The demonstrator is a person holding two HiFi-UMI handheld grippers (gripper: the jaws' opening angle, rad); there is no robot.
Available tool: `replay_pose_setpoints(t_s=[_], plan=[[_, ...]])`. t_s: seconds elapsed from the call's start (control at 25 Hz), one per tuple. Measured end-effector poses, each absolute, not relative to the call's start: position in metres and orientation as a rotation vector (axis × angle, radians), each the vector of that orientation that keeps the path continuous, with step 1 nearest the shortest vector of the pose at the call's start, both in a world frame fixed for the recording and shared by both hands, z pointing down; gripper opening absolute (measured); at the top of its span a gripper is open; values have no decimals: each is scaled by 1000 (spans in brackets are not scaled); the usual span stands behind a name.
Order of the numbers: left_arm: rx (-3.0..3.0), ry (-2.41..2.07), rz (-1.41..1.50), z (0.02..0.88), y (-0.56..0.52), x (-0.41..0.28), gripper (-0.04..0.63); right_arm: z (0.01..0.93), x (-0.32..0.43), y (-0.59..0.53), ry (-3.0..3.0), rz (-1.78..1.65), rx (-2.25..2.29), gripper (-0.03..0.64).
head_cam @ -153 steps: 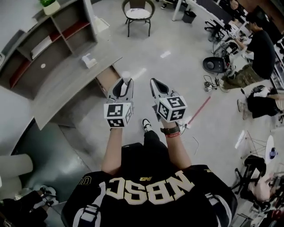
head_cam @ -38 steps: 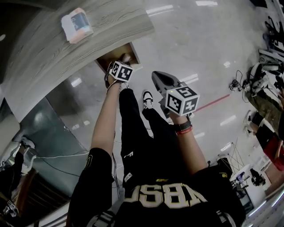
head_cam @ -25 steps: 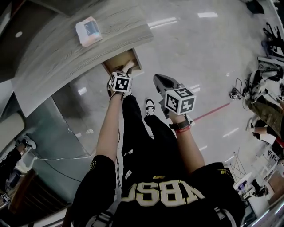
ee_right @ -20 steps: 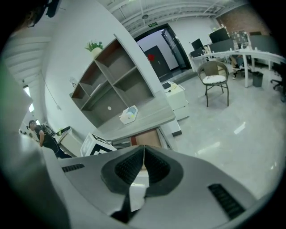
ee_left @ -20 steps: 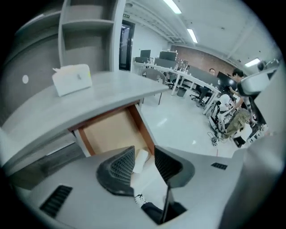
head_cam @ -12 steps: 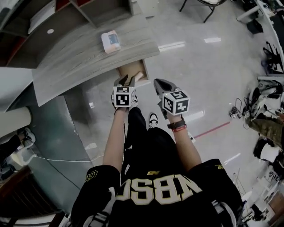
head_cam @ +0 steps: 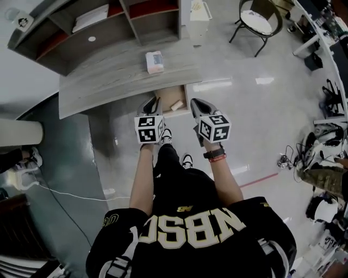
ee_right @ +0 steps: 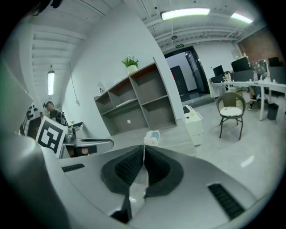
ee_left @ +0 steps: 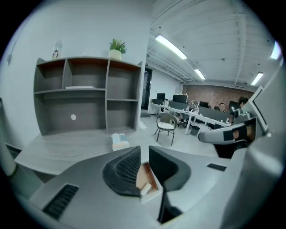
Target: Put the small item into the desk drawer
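Drawer open from above
The drawer [head_cam: 173,95] juts out from under the desk [head_cam: 109,81], its front part uncovered; open floor [head_cam: 244,108] lies right, a box [head_cam: 155,61] sits back on the desktop.

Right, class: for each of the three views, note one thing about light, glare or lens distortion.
Head view: white glare patches on the glossy floor. Left gripper view: fisheye, black corners, the shelf unit bows. Right gripper view: the ceiling light is blown out; the wall curves.
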State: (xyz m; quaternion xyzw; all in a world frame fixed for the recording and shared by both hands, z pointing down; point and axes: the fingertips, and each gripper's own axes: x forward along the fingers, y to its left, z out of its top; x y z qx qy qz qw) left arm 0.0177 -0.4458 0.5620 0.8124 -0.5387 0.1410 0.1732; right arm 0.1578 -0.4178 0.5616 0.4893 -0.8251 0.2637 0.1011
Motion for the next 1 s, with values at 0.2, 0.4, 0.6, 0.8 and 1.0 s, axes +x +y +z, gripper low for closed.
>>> replay_pose_setpoints(t_s=[0.2,0.4,0.6,0.8,1.0], plan=[[2334,-1654,261,506,-430,0,55,525,155,-419,-2475,628,1469,15],[2356,-1732,170,468,-415,-12,37,495,157,-423,-2517,486,1491,15],[2389,-1801,87,442,-403,-19,21,466,159,-423,-2547,356,1530,12],[2434,-1820,-42,421,-396,-18,15,443,170,-422,-2563,250,1645,8],[2450,-1849,-73,411,-391,-17,14,429,174,-415,-2569,175,1666,8]])
